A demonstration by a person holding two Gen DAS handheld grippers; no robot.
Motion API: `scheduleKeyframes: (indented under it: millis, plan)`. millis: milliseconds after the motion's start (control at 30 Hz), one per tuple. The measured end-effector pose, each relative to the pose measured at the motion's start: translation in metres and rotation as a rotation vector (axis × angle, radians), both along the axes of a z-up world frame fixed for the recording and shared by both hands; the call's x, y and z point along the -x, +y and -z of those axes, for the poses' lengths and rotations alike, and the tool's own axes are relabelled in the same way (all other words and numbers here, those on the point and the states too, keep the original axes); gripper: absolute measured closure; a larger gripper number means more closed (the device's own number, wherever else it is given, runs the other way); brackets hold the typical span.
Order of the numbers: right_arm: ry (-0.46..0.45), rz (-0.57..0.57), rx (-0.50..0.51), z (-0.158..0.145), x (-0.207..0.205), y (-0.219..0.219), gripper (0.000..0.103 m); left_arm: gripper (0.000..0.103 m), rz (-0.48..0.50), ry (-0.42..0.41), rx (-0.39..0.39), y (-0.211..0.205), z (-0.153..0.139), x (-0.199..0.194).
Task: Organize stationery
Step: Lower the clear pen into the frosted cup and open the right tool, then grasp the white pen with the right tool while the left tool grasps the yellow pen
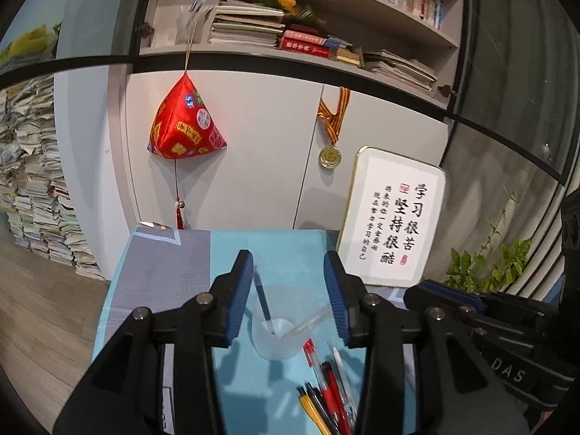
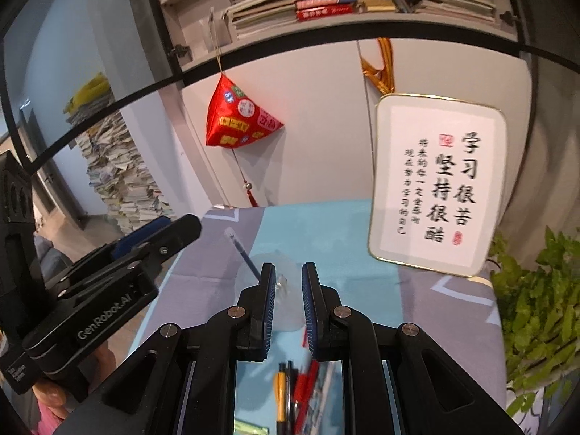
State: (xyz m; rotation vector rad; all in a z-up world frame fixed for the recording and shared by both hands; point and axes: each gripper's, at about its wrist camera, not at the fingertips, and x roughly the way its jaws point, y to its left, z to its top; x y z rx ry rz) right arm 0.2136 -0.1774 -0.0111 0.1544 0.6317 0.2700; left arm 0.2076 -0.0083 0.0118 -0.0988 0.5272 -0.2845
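A clear plastic cup [image 1: 272,337] stands on the blue and grey tablecloth [image 1: 174,268] with a dark blue pen [image 1: 261,295] and a clear pen [image 1: 311,322] leaning in it. Several loose pens, red, black, yellow and white [image 1: 328,388], lie on the cloth nearer to me. My left gripper [image 1: 291,291] is open and empty, its jaws wide on either side of the cup. My right gripper [image 2: 289,290] hovers just over the cup [image 2: 270,282], jaws a narrow gap apart with nothing seen between them. The loose pens [image 2: 295,388] lie below it.
A framed calligraphy sign [image 1: 393,217] leans against the white cabinet at the back right of the table. A green potted plant [image 2: 540,308] stands at the right. A red ornament [image 1: 185,123] and a medal [image 1: 330,156] hang on the cabinet. Paper stacks [image 1: 32,181] stand at the left.
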Motion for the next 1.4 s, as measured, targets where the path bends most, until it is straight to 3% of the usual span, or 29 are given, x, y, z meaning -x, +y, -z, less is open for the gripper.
scheduleKeyframes:
  millis: [267,467,800,1400]
  plan:
    - [0.023,0.027,0.01,0.01,0.032,-0.016,0.087,0.061,0.026,0.061,-0.025,0.0,0.023,0.03]
    - [0.103,0.017,0.018,0.043,0.034,-0.015,0.087,0.061,0.039,0.187,-0.043,0.0,0.065,0.039]
    - [0.285,0.029,0.01,0.112,0.013,-0.018,0.087,0.062,0.06,0.364,-0.073,-0.011,0.125,0.03]
    - [0.385,0.036,0.001,0.15,-0.029,-0.011,0.087,0.065,0.114,0.486,-0.153,-0.039,0.165,0.009]
